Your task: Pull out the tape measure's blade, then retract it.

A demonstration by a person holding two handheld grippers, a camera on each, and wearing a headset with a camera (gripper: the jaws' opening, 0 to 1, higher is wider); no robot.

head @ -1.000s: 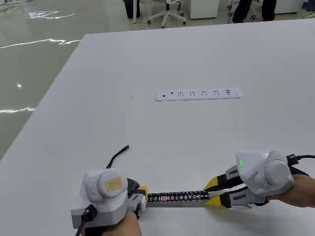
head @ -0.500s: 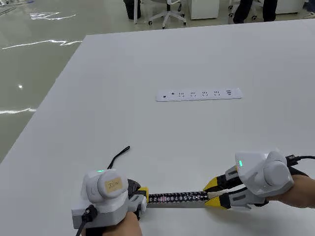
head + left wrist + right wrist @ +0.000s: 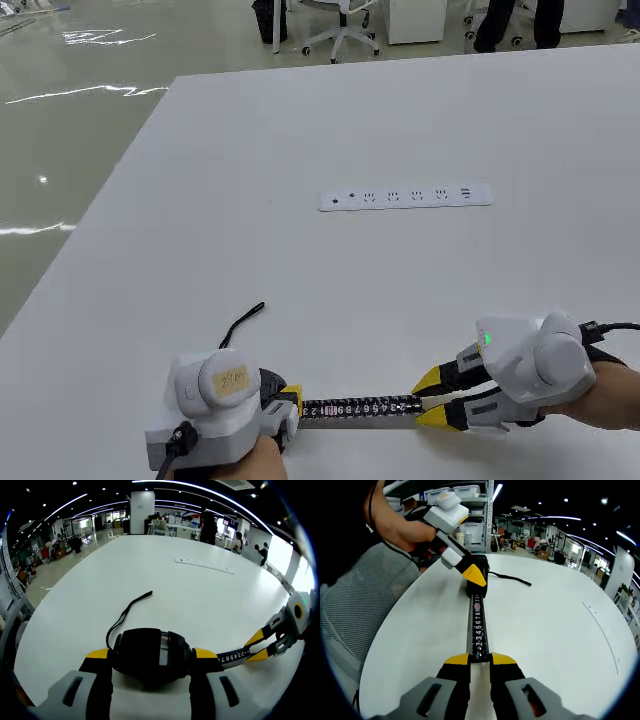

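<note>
**Tape measure (image 3: pixel 145 647) blade (image 3: pixel 365 407) drawn out between two hand-held grippers, at the near edge of the bench (image 3: pixel 400 120).**

Black case (image 3: pixel 481 561) sits at 7 o'clock in the head view. The left hand-held gripper (image 3: pixel 150 655) pinches it, one yellow tip against each flank. Blade runs straight from the case toward 3 o'clock, numbers up; cannot tell if it touches the bench. Its free end is pinched between the nearly closed jaws of the right hand-held gripper (image 3: pixel 480 659), at 5 o'clock in the head view. Black wrist strap (image 3: pixel 240 318) lies on the bench, trailing from the case toward 11 o'clock. White power strip (image 3: pixel 405 196) lies well apart at 12 o'clock of the blade, roughly parallel to it.
</note>
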